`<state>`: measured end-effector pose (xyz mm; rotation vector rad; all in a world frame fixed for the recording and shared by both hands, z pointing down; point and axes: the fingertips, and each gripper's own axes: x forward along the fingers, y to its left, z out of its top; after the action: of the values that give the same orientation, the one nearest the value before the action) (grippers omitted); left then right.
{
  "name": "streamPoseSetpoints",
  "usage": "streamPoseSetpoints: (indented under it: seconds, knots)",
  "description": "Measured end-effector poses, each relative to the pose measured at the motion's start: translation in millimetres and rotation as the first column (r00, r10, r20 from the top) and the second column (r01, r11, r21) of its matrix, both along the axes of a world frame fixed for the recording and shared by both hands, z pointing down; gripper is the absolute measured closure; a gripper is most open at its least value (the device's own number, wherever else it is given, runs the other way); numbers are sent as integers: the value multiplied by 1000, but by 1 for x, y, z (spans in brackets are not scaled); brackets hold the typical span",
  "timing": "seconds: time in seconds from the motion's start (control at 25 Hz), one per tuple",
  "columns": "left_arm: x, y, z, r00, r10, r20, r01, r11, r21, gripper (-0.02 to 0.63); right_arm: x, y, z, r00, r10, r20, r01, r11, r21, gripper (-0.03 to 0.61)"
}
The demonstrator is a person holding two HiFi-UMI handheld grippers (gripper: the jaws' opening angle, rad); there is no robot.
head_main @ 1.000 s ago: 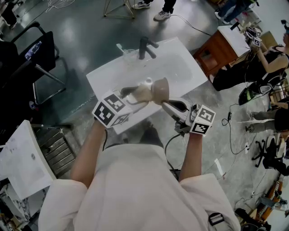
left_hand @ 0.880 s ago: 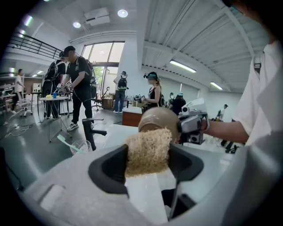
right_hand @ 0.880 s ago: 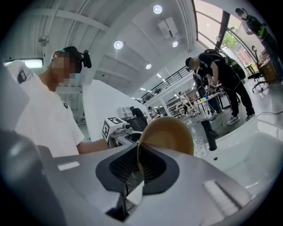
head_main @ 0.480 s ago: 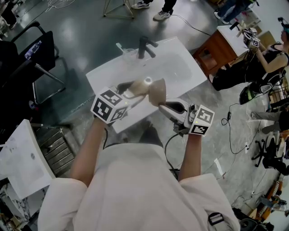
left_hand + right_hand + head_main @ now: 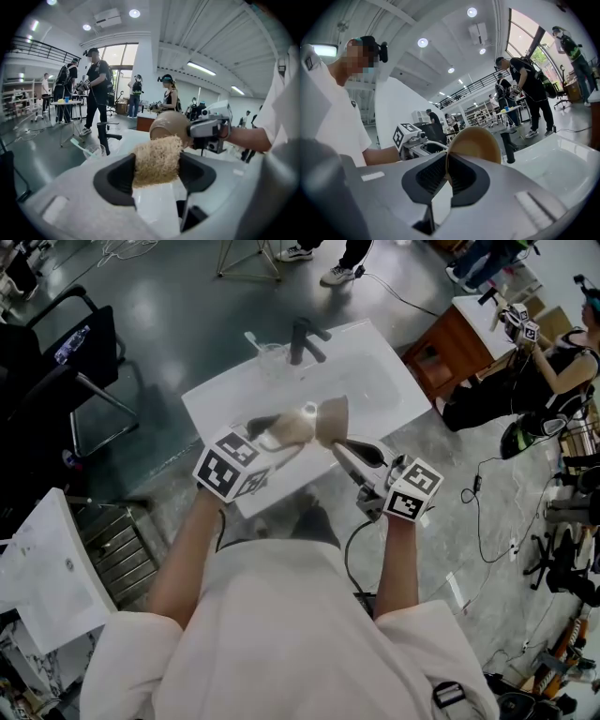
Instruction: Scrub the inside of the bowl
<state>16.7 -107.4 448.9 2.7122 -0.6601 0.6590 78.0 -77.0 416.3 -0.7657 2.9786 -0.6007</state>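
Tan fibrous scrubber (image 5: 157, 159): clamped between the pads of the left claw (image 5: 157, 165) and held up just beside the bowl (image 5: 169, 125); contact cannot be told. Brown bowl: tipped on edge above the white sink (image 5: 380, 381), rim pinched by the closed right claw (image 5: 446, 174). Black faucet (image 5: 302, 337) and glass (image 5: 270, 354): at the sink's far edge.

We find no legible text, brand name, number or label in any view. The only printed signs are the black-and-white square patterns on the left marker cube (image 5: 230, 468) and the right marker cube (image 5: 412, 491). These carry no letters or digits.
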Motion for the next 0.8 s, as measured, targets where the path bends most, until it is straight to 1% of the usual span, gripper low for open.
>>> streamPoseSetpoints:
  seconds: [0.08,0.16,0.24,0.36,0.48,0.56,0.72,0.8]
  knots:
    - [-7,-5,-3,999,-35,-2,35,999,32,345,0,-7,-1,998,61,-29,-61,998,-2,560]
    - [-15,-11,-11,996,-85,-20,86,993,78,345,2,-16,-1,989,127,-77,-128,992,-2,560]
    - [-27,-19,-20,989,-137,-52,142,983,117,344,6,-25,-4,974,190,-124,-193,981,-9,560]
    - [-48,-28,-34,975,-205,-81,215,965,148,342,13,-33,-13,948,264,-179,-267,964,9,560]
    - [-68,-34,-47,959,-265,-98,279,944,178,342,17,-34,-28,936,308,-170,-307,951,35,560]
    - [-81,-38,-56,946,-304,-111,322,924,206,341,21,-35,-38,925,343,-165,-338,939,58,560]
    - [-98,-40,-74,925,-355,-133,378,885,273,341,31,-37,-51,871,430,-238,-404,902,152,560]
    - [-102,-37,-83,923,-361,-134,385,871,306,341,30,-36,-58,856,446,-260,-407,893,193,560]
